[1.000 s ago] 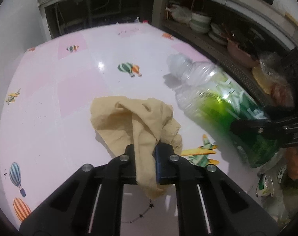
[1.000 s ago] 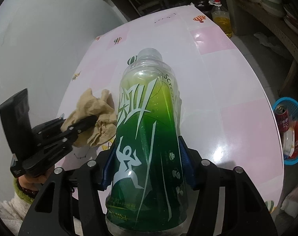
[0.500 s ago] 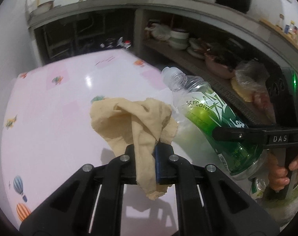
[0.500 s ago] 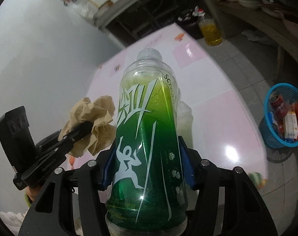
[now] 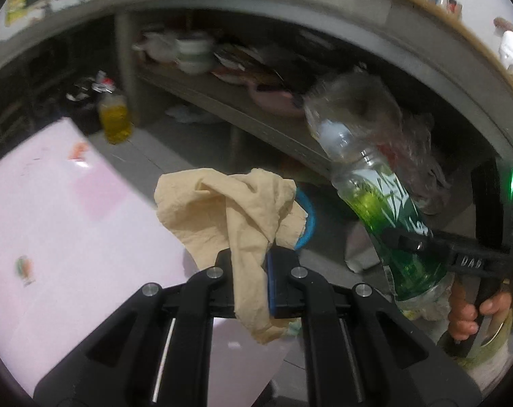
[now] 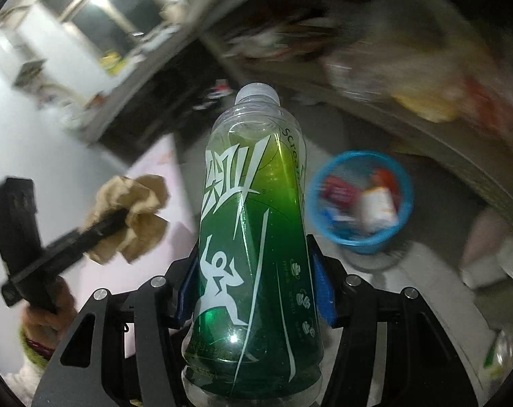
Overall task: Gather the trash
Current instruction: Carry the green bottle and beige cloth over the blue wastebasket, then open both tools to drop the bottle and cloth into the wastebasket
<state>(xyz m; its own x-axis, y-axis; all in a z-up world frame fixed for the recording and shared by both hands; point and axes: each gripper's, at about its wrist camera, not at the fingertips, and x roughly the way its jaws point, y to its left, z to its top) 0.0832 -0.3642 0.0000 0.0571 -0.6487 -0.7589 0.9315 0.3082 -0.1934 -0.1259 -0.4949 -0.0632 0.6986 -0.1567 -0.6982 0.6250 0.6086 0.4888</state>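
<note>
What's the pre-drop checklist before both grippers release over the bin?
1. Left gripper shut on crumpled paper: ok.
2. Right gripper clamped on green bottle: ok.
3. Blue basket in sight, on the floor past the pink table: ok.
4. Basket has room: cannot tell, it already holds trash and is blurred.
5. Paper over the basket: cannot tell, it covers most of the rim.
6. Bottle over the basket: not ok, basket sits off to its right.
</note>
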